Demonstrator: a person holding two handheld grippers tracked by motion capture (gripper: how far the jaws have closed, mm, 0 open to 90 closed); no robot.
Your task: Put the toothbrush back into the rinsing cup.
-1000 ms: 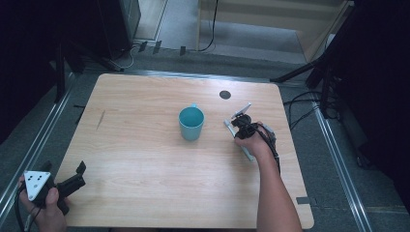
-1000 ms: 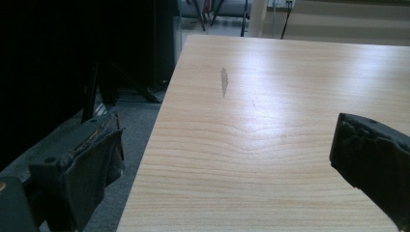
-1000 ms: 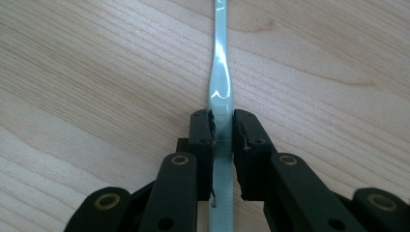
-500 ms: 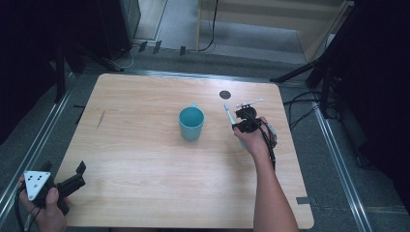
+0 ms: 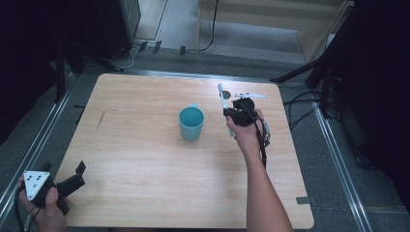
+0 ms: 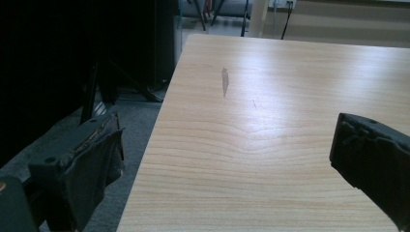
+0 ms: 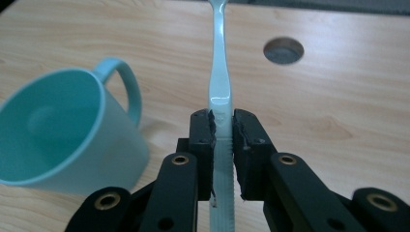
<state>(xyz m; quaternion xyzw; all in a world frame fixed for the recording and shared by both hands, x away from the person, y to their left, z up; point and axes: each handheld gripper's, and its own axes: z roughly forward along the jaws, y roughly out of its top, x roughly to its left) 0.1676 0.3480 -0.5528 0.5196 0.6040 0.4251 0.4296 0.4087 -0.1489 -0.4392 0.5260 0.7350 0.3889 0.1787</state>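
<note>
Toothbrush (image 7: 221,72) clamped in right gripper (image 7: 223,126) jaws beside empty teal mug (image 7: 63,140); left gripper (image 6: 227,159) jaws open.

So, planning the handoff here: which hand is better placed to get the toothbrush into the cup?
Right. The right gripper is shut on the toothbrush, just beside the cup. The left gripper is open at the table's near left corner, far off.

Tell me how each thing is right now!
Cup: upright on the table, empty.
Toothbrush: clamped in the right tongs, lifted beside the cup.
Left tongs: open, holding nothing.
Table: bare wood with a round hole.
</note>
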